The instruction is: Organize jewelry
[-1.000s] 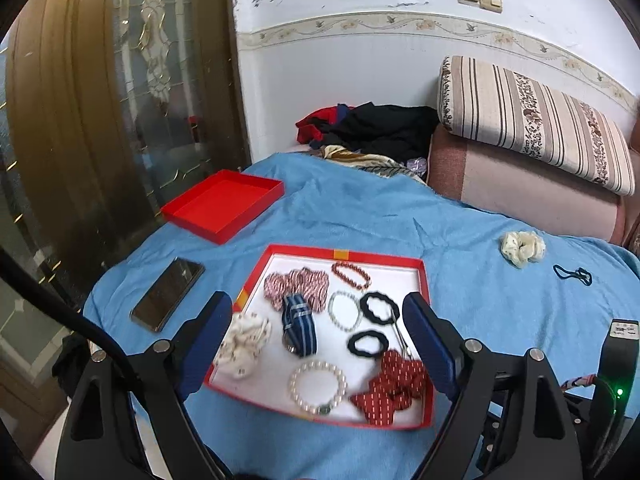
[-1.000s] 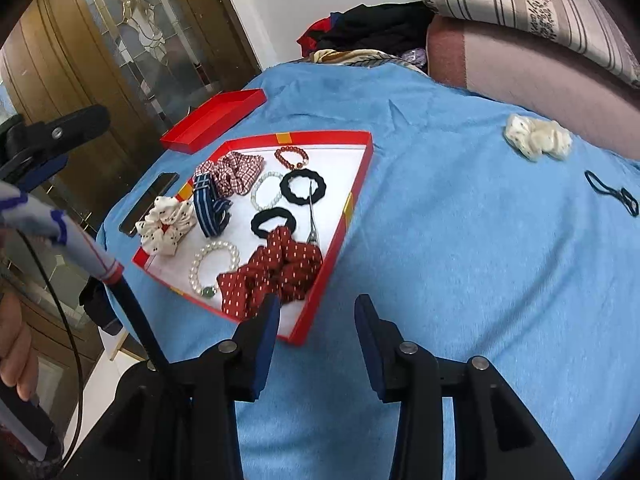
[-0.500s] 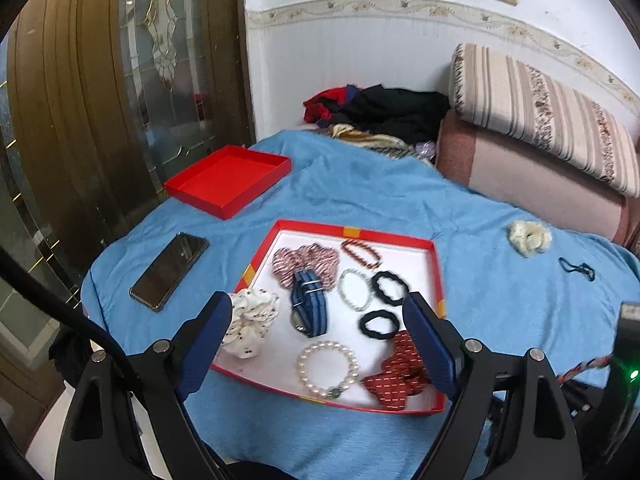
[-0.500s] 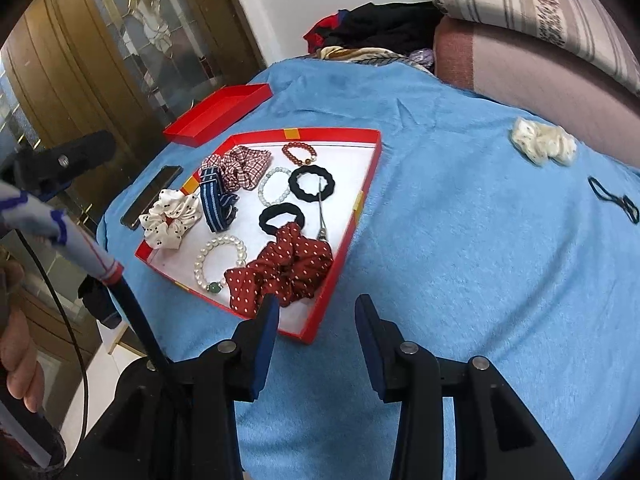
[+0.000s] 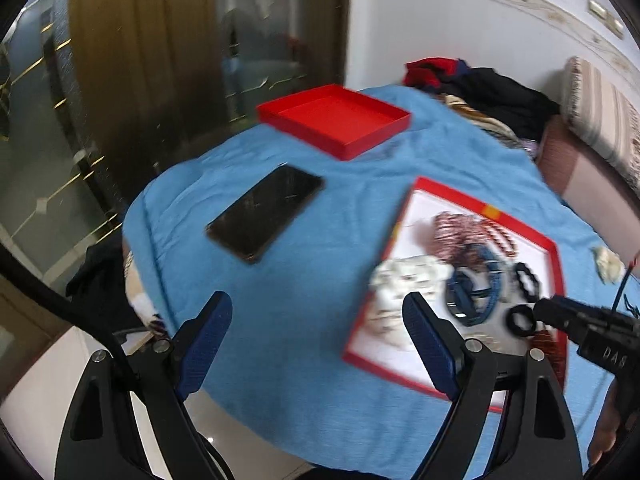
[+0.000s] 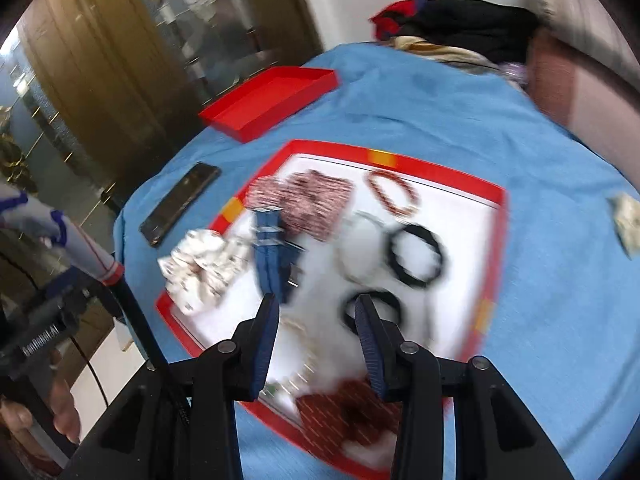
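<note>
A red tray with a white floor [image 6: 494,216] lies on the blue cloth and holds bracelets and hair ties: a red bead bracelet [image 6: 394,192], black scrunchies [image 6: 416,254], a navy striped band [image 6: 272,258], a white scrunchie [image 6: 202,266], a plaid scrunchie [image 6: 316,198] and a red dotted bow [image 6: 352,408]. My right gripper [image 6: 316,316] is open and empty, low over the tray's near half. My left gripper [image 5: 316,316] is open and empty over bare cloth left of the tray [image 5: 400,364]. The view is motion-blurred.
An empty red lid [image 5: 336,120] lies at the far left of the cloth. A black phone [image 5: 266,212] lies between it and the tray. A cream scrunchie [image 6: 626,220] lies to the right. Clothes [image 6: 460,24] and a sofa are behind. The table's edge drops off on the left.
My right gripper has moved left and forward over the tray and opened wider. My left gripper has swung left, off the tray and toward the phone.
</note>
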Available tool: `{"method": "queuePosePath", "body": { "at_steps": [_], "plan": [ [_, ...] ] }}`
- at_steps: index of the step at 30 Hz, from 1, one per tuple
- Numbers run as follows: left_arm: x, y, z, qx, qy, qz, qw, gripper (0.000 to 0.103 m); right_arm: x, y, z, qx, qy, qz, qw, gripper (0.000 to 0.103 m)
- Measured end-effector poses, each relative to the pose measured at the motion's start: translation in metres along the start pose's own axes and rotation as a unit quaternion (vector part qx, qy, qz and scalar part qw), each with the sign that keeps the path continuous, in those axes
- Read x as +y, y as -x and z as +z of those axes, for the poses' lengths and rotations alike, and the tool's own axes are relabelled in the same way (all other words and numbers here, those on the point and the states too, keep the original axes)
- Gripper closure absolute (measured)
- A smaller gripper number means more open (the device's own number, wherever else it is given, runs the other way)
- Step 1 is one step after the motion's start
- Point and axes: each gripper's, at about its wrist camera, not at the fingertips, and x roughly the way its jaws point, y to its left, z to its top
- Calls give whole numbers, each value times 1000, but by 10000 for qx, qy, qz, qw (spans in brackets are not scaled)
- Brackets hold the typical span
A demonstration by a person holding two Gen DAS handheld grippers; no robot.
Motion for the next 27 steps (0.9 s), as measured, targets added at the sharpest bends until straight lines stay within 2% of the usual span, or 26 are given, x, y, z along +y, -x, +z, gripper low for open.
{"method": "queuePosePath", "body": {
  "at_steps": [3, 5, 6, 7, 8, 12, 17, 18, 21, 25, 27],
  "plan": [
    [14, -10, -1, 81, 116, 15, 9999, 17, 19, -26, 8, 186, 173, 90, 9996, 55],
    [19, -16, -1, 134, 191, -38, 9997, 17, 29, -43, 10, 235, 300, -207, 9991, 56],
    [20, -17, -1, 146, 209, -61, 9997, 17, 29, -47, 10, 275, 284, -280, 9988, 58],
    [21, -18, -1, 156, 223, -92, 9996, 17, 26, -52, 9, 348, 193, -314, 9987, 74],
    [22, -18, -2, 158, 235, -141, 9995, 17, 21, -54, 8, 400, 44, -249, 9989, 81],
    [20, -21, -1, 143, 227, -264, 9993, 17, -10, -44, 4, 241, -561, -156, 9980, 81],
    [12, -24, -2, 228, 230, -420, 9986, 17, -64, -37, -7, 168, -1424, -89, 9896, 81],
    [10, -23, -3, 229, 217, -426, 9986, 17, -68, -34, -8, 153, -1437, -162, 9894, 80],
    [7, -21, -4, 198, 168, -423, 9988, 17, -66, -18, -4, 64, -1271, -331, 9913, 62],
    [5, -19, -5, 164, 159, -433, 9988, 17, -36, 12, 0, -332, -389, -756, 9958, 43],
    [4, -19, -7, 176, 165, -462, 9986, 17, -22, 19, -4, -400, -15, -817, 9959, 43]
  ]
}}
